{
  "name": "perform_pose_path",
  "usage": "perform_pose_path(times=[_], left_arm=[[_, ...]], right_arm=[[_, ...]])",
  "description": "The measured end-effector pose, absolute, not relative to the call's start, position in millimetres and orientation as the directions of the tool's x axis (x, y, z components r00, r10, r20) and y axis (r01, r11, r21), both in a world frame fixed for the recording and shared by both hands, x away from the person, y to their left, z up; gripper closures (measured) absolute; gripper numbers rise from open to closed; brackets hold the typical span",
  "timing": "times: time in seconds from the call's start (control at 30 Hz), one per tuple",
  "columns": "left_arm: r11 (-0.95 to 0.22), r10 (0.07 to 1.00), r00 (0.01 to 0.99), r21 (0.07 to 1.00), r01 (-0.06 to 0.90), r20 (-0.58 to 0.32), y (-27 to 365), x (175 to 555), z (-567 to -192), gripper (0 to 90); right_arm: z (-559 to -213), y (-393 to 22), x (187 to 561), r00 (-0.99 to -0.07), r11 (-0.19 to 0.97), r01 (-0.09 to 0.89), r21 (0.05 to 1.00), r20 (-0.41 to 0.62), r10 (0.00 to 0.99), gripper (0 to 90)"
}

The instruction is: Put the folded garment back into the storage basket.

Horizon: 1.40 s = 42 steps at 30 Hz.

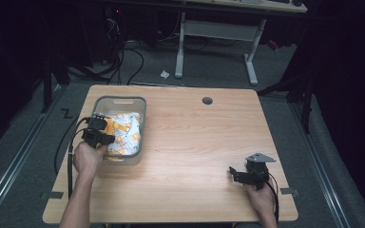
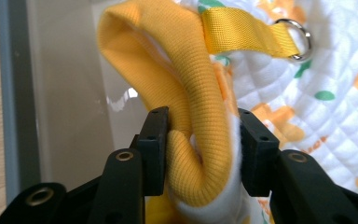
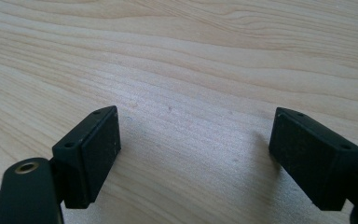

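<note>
- High view: the left gripper (image 1: 105, 134) sits over the near-left edge of a grey plastic bin (image 1: 140, 107) on the left part of the wooden table (image 1: 195, 142), held by the person's left hand (image 1: 88, 158).
- Inside the bin lies a quilted white cloth item with orange and green prints (image 1: 123, 133), bunched up and taking most of the bin's floor.
- Left gripper view: the gripper (image 2: 204, 140) has its two black jaws either side of the item's yellow ribbed hem (image 2: 186, 107); the fold fills the gap, and both pads touch it, the left one pressed into the rib and the right one against the white lining.
- A yellow webbing strap (image 2: 242, 31) ends in a metal ring (image 2: 298, 39) beyond the hem, lying on the quilted fabric.
- The bin's pale inner wall (image 2: 70, 116) stands just left of the fold.
- The right gripper (image 1: 237, 173) rests near the table's near-right corner in the right hand (image 1: 261, 199), well apart from the bin.
- Right gripper view: its jaws (image 3: 196, 154) stand wide apart over bare wood, with nothing between them.
</note>
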<state>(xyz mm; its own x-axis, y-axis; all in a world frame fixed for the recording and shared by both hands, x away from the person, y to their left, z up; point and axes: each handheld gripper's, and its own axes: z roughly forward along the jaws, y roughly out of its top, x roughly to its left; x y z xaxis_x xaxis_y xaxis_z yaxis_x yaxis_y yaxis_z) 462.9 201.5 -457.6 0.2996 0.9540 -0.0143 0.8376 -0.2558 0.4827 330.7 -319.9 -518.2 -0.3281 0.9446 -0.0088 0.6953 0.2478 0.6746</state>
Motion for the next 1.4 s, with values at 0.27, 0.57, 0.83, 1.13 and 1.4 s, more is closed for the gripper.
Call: perform_pose_path(times=[0.27,0.57,0.83,1.13,1.4], left_arm=[[-0.193,0.966,0.253,0.518,0.833,-0.047,208.3,460.5,-455.8,41.0],[-0.169,0.961,0.268,0.623,0.764,-0.068,212.2,441.8,-439.1,37.6],[-0.186,0.941,0.328,0.686,0.703,-0.081,200.3,430.2,-429.9,37.5],[-0.196,0.913,0.394,0.74,0.644,-0.102,179.7,418.3,-421.6,36.6],[-0.2,0.893,0.435,0.766,0.612,-0.114,165.4,407.8,-414.0,35.9]], right_arm=[[-518.2,-319.9,330.7,-0.328,0.248,0.695,0.675,-0.009,0.945,16.5],[-518.2,-319.9,330.7,-0.328,0.247,0.696,0.674,-0.009,0.945,16.5],[-518.2,-319.9,330.7,-0.328,0.248,0.696,0.674,-0.009,0.945,16.5],[-518.2,-319.9,330.7,-0.328,0.247,0.696,0.675,-0.009,0.945,16.5],[-518.2,-319.9,330.7,-0.328,0.247,0.696,0.675,-0.009,0.945,16.5]])
